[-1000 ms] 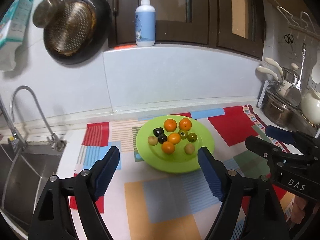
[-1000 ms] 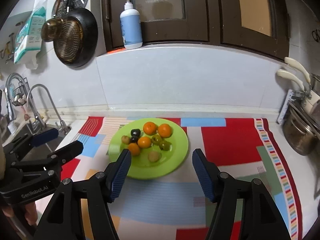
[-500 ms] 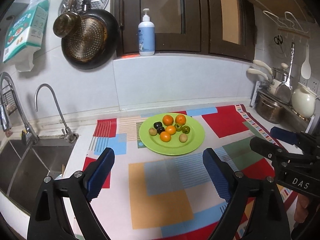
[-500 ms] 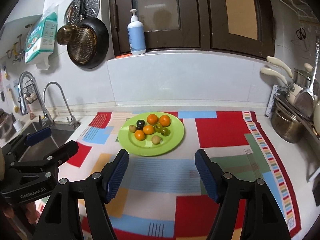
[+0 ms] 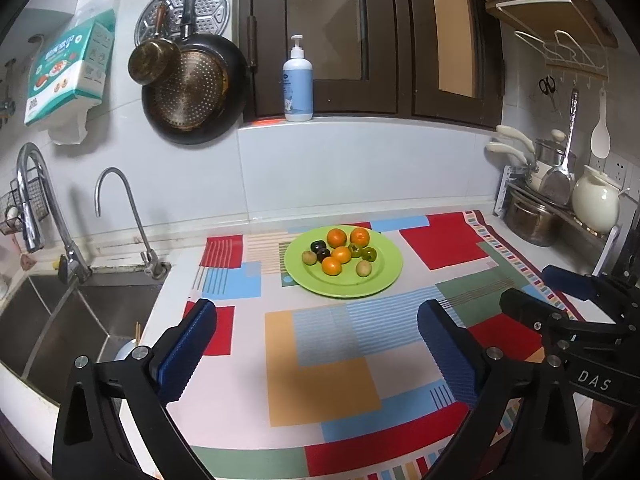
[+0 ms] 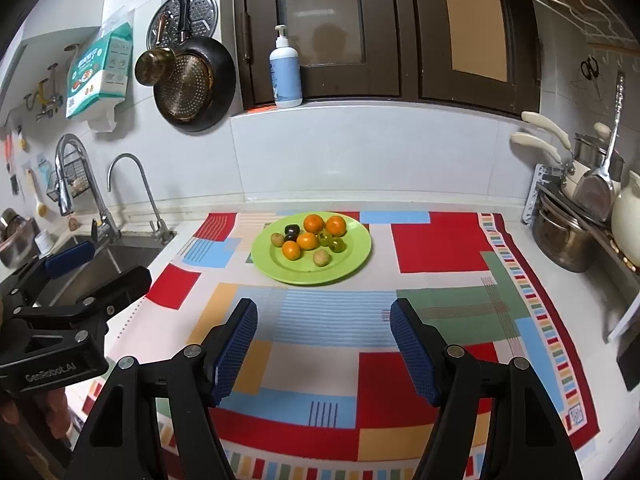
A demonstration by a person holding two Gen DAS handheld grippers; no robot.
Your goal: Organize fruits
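Backing away from the counter, both grippers now sit much farther from the fruit than 1 second ago, when the plate filled the space between their fingers. Nearest the lens, the left gripper (image 5: pixel 316 344) has nothing between its blue pads and its jaws are opening to their widest. The right gripper (image 6: pixel 323 344) is also empty, its jaws parted about halfway and holding steady; neither touches anything.

Under them lies the patchwork mat (image 5: pixel 324 372), bare in its front half. Farther on, the green plate (image 5: pixel 380 280) rests on the mat's back part, well apart from both grippers. On it I count 4 oranges (image 5: pixel 341 255), 2 dark fruits (image 5: pixel 319 246), 2 green ones (image 5: pixel 369 255) and 2 small tan ones (image 5: pixel 363 268), bunched toward the back of the plate and grouped roughly by kind.

Behind the plate stands the tiled wall, with a soap bottle (image 5: pixel 297 80) on the ledge above and the sink (image 5: pixel 80 320) to the left.

With all fruit on the plate and both grippers empty and retreating, the sorting looks finished.
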